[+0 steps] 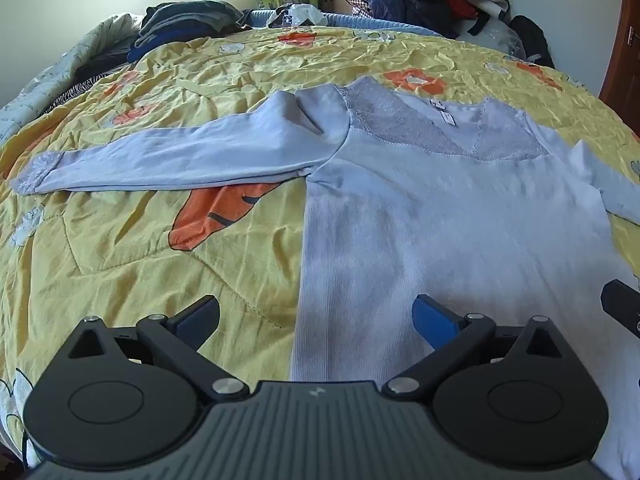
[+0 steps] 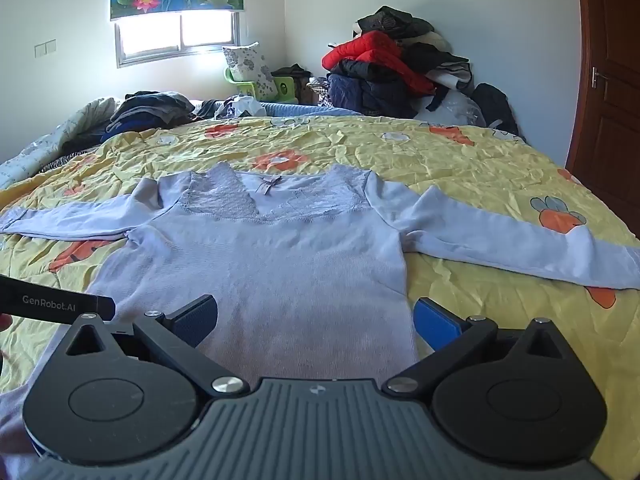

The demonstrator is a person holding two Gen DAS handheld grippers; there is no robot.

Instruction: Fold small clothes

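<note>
Left gripper (image 1: 316, 316) spread wide, nothing between the jaws, poised over the left edge of the top's lower body. Right gripper (image 2: 316, 316) likewise wide apart and empty, poised over the lower right edge of the same garment. Pale lavender long-sleeved top (image 2: 280, 264) laid flat, front up, on the yellow quilt (image 2: 460, 160), lace yoke (image 2: 236, 196) and small bow (image 2: 267, 185) toward the far side, both sleeves stretched outward. Beyond, folded dark clothes (image 2: 152, 110) at the far left, a heap of jackets (image 2: 392, 68) against the wall, window (image 2: 180, 36) behind.
</note>
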